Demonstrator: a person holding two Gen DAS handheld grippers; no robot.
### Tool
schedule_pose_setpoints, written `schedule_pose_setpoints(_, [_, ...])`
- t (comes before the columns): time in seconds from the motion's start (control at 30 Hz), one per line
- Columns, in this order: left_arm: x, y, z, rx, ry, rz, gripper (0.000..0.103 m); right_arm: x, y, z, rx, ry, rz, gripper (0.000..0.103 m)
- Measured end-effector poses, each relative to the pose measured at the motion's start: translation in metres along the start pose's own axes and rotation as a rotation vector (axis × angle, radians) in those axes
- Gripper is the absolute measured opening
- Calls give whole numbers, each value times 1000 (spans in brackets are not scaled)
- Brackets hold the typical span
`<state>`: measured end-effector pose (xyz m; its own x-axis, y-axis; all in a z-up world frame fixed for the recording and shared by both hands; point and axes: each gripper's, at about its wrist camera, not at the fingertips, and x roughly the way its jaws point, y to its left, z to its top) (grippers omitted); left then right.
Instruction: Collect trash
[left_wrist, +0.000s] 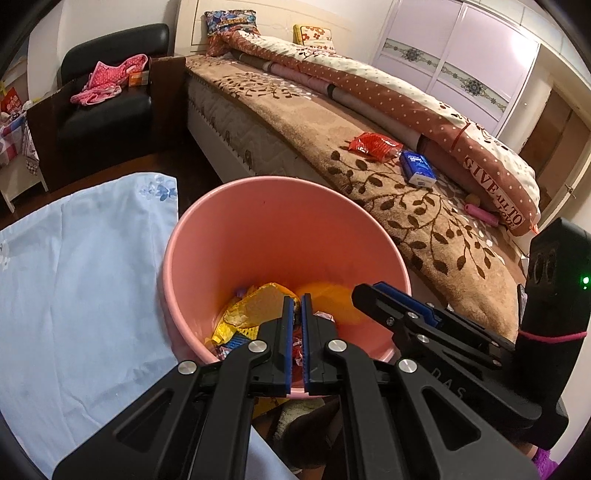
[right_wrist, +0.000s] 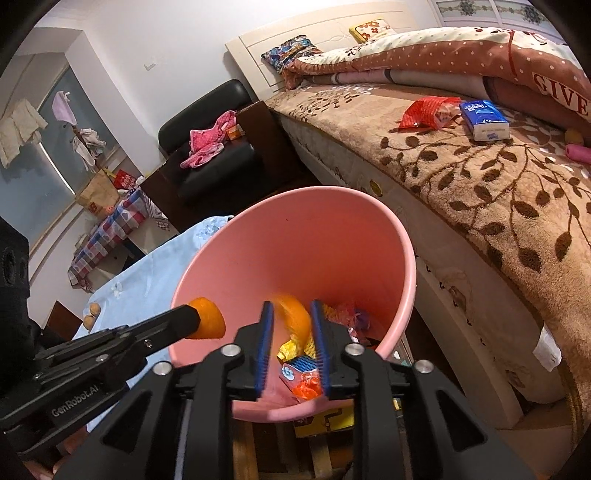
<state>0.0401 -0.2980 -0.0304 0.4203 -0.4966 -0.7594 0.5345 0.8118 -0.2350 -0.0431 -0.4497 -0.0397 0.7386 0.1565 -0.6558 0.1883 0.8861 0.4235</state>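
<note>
A pink bin (left_wrist: 280, 229) stands beside the bed and holds yellow, orange and red wrappers (left_wrist: 255, 314); it also shows in the right wrist view (right_wrist: 295, 240). My left gripper (left_wrist: 296, 301) is over the bin, jaws nearly together; in the right wrist view it (right_wrist: 207, 319) grips an orange peel piece (right_wrist: 210, 319). My right gripper (right_wrist: 291, 310) is open over the bin, with a blurred orange peel (right_wrist: 293, 317) between its fingers, apparently falling. A red snack wrapper (left_wrist: 373, 146) lies on the bed.
A blue tissue pack (left_wrist: 419, 168) lies next to the red wrapper on the brown leaf-patterned bedspread (left_wrist: 424, 214). A light blue cloth (left_wrist: 81, 280) covers a surface left of the bin. A black armchair (left_wrist: 107, 92) with pink clothes stands at the back.
</note>
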Motion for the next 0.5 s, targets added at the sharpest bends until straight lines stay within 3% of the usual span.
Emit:
schedule_pose_setpoints(0.13, [1, -1, 0, 0, 9, 1, 7, -2, 0, 0, 0, -9, -1, 33])
schedule_pose_setpoints(0.27, [-3, -2, -1, 3, -13, 6, 36, -4, -1, -1, 5, -12, 0, 35])
schedule_pose_setpoints(0.5, [-11, -3, 0, 6, -34, 3, 39, -8, 0, -3, 8, -21, 9, 38])
